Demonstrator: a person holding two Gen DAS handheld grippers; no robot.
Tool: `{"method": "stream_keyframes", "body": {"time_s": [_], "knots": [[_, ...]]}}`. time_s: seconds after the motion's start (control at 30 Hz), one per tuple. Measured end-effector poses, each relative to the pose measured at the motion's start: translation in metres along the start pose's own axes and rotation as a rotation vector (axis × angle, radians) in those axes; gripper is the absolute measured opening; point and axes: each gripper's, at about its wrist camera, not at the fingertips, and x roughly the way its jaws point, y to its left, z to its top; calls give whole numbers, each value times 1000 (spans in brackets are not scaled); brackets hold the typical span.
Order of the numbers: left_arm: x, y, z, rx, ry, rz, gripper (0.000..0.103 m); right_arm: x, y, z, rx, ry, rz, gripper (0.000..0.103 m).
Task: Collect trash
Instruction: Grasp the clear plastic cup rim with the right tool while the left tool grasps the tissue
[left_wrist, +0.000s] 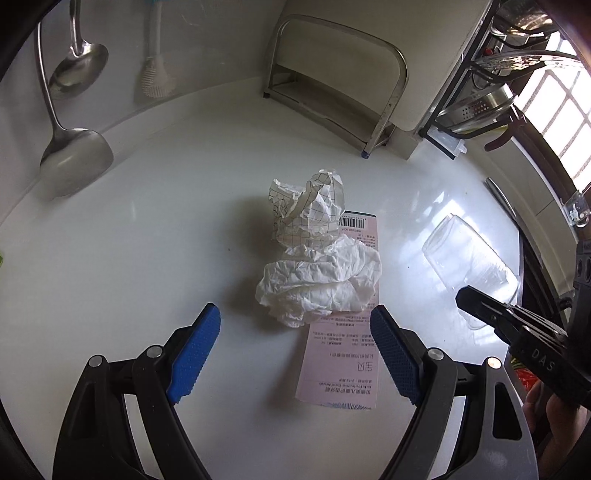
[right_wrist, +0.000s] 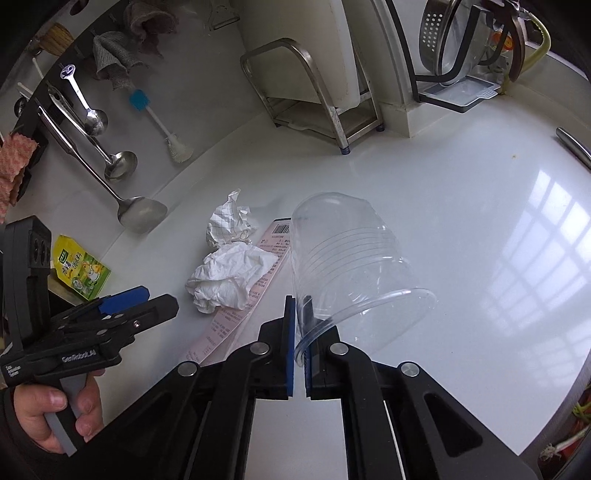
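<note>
The right gripper (right_wrist: 300, 345) pinches the clear plastic cup (right_wrist: 347, 258) by its rim, jaws pressed on it. The left gripper (left_wrist: 295, 347) hangs spread before the crumpled tissue (left_wrist: 319, 282) — beyond it, checked paper (left_wrist: 306, 208) on the white counter (left_wrist: 147, 236).

Pink flat paper package (left_wrist: 338, 354) on the white counter: barcode at far end, printed lines of Chinese text, one English line "Kids Protective toothbrush"; the smaller print is too fine to read.
Black body of right gripper (left_wrist: 535, 350): white letters "DAS".
Black body of left gripper (right_wrist: 79, 356): "GenRobot.AI".
Green-yellow foil sachet (right_wrist: 83, 271): Chinese characters, too small to read.
</note>
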Motion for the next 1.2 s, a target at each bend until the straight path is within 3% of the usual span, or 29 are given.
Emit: {"method": "stream_keyframes", "body": {"time_s": [0.4,0.5,0.53,0.63,1.2], "knots": [[42,-19,11,36,27,67,80,-14,-3,-14,-27,6,7,4],[51,-19,12,43,45,77,68,-17,-1,-17,-35,7,10,4],[55,-18,12,45,54,76,58,-18,-2,-19,-35,8,11,4],[56,-14,12,29,57,69,15,-22,-4,-23,-34,6,3,4],[-23,6,-8,-60,-68,64,10,-32,12,-24,-83,-9,47,4]]}}
